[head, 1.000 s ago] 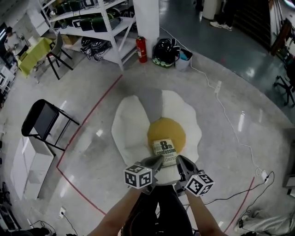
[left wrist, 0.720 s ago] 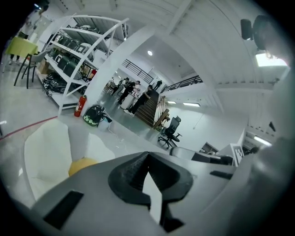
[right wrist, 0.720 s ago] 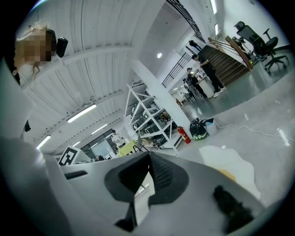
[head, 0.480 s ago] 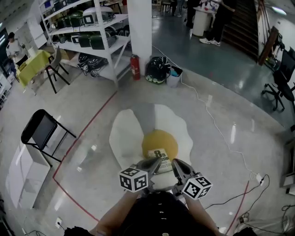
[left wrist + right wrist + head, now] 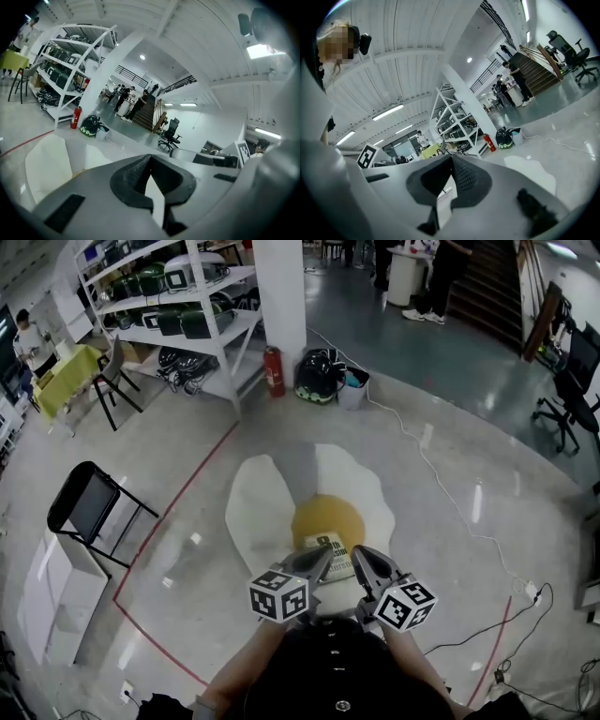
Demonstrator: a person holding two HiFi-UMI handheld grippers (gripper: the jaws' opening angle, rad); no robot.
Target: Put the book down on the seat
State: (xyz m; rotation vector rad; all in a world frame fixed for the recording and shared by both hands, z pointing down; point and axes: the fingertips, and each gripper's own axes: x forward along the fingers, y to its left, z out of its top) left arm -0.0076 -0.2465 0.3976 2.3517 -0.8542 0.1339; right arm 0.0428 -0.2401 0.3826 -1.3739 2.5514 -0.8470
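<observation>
The book (image 5: 331,553), pale-covered with dark print, lies flat on the yellow centre (image 5: 328,517) of the white fried-egg-shaped seat (image 5: 255,512) on the floor. In the head view my left gripper (image 5: 322,559) and right gripper (image 5: 359,559) hover side by side above the book's near edge, their tips overlapping its lower corners in the picture. Both are shut. In the left gripper view the gripper (image 5: 150,158) has its pads meeting at the tip, with nothing between them. The right gripper view shows the same for that gripper (image 5: 451,157).
A black folding chair (image 5: 89,502) stands at the left beside a red floor line (image 5: 178,502). Behind the seat are a white pillar (image 5: 281,296), shelving (image 5: 187,306), a fire extinguisher (image 5: 273,371) and a dark bag (image 5: 317,376). A cable (image 5: 441,484) crosses the floor on the right.
Both grippers and the head camera have risen, so more of the room shows. The book has stayed on the yellow centre. Both jaws have remained shut.
</observation>
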